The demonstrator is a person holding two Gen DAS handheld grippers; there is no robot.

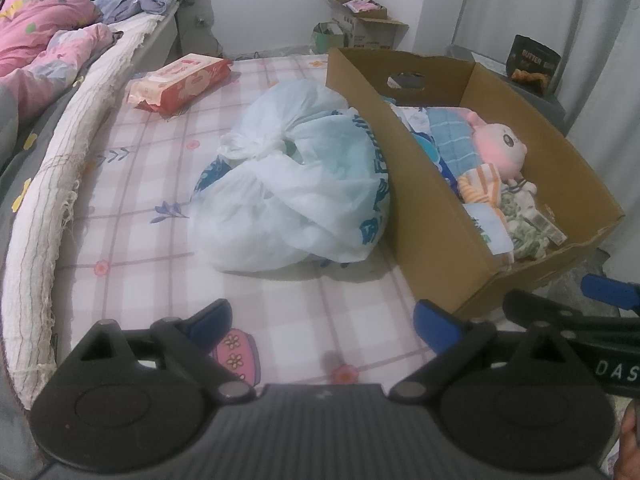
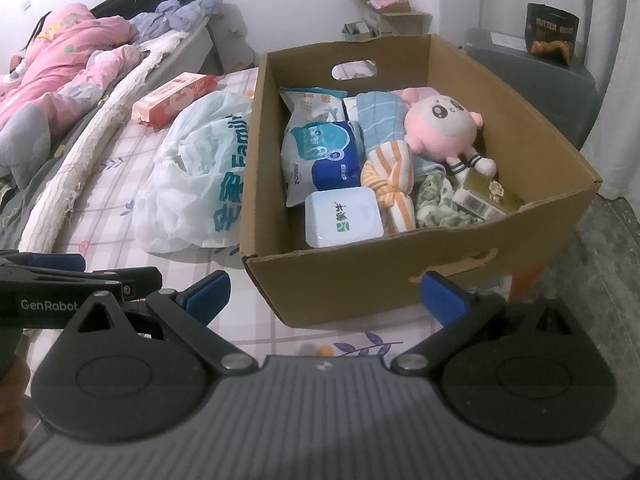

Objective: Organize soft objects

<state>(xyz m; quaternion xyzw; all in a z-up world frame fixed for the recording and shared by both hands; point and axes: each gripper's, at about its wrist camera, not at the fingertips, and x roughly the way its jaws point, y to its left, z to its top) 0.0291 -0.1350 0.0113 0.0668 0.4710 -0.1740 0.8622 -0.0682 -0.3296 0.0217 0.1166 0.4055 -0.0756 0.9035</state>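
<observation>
Left tool (image 1: 322,320) and right tool (image 2: 324,294): fingers apart, empty. Cardboard box (image 2: 360,276) at 12 o'clock holds pink plush doll (image 2: 438,126); white plastic bag (image 2: 188,184) at its 9 o'clock, touching.

Beside your brown cardboard box (image 2: 400,280) lies a white, blue-lettered bag (image 2: 192,184); inside it, a pink plush doll (image 2: 440,124) and an orange-striped cloth (image 2: 390,184).

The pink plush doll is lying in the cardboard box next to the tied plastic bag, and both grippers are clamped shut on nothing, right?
Not quite. The pink plush doll does lie in the cardboard box beside the tied plastic bag, but both wrist views show the left gripper and right gripper open and empty, not clamped shut.
</observation>
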